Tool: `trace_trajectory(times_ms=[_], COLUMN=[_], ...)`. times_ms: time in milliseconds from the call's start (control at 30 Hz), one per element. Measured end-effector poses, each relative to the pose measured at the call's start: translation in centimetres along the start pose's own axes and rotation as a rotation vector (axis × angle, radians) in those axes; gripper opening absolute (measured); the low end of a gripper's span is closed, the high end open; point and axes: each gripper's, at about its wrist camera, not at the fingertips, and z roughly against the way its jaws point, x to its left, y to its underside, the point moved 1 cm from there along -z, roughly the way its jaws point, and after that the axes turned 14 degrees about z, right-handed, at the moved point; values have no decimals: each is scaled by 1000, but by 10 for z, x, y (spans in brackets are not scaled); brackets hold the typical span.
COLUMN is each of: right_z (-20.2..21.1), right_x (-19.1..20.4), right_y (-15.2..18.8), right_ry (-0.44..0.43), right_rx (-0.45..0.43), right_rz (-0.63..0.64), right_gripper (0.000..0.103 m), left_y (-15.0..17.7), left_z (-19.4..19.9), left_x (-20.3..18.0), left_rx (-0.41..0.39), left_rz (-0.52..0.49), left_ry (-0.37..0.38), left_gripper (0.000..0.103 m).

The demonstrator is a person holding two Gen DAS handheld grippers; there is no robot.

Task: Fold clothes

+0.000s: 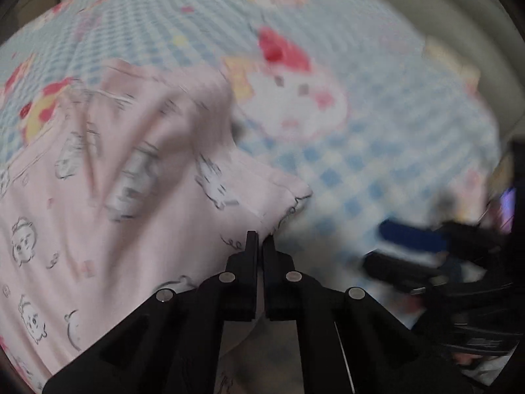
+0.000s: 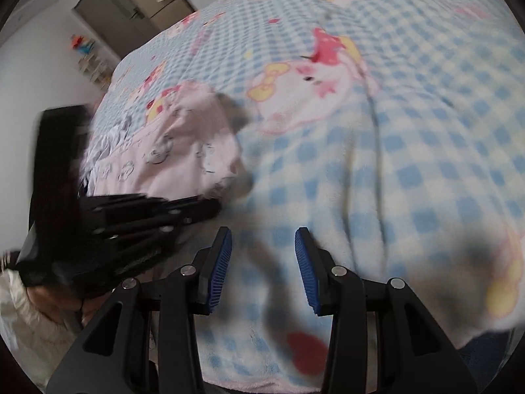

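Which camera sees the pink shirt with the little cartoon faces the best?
The left wrist view. The pink shirt fills its left half, close enough to show the printed faces, with the left gripper shut on its edge. In the right wrist view the shirt is smaller, farther and blurrier.

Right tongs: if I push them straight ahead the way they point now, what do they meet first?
Probably only the checked blanket. The right tongs stand open and empty above it, and the pink garment lies off to their left, out of that line. Blur makes depth uncertain.
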Motion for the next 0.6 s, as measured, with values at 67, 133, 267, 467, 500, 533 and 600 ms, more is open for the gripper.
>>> trace_trajectory(times_ms=[67,133,267,467,500,533,600], right_z=[-1,-1,-18,-59,-67,-74,-92], right_x=[9,17,42,73,76,79,84], right_y=[-10,-24,-65,-120,-131,-140,-160], right_ry=[-13,-44,-94,-120,-118,-112,-107], right_rx=[-10,-30,-37,-10,-9,-7,-1], right_rz=[47,68,126,178,190,206,243], right_gripper=[41,42,44,44,44,47,56], left_y=[-9,-16,-20,-21,-22,-23,-25], left_z=[47,91,135,129,126,123,119], left_x=[28,74,168,259,267,270,276], left_rx=[-115,-208,-301,-280,-274,-273,-270], left_rz=[93,204,363,464,466,467,468], left_ry=[48,64,-38,-110,-116,-114,-111], left_gripper=[2,2,2,2,2,2,2])
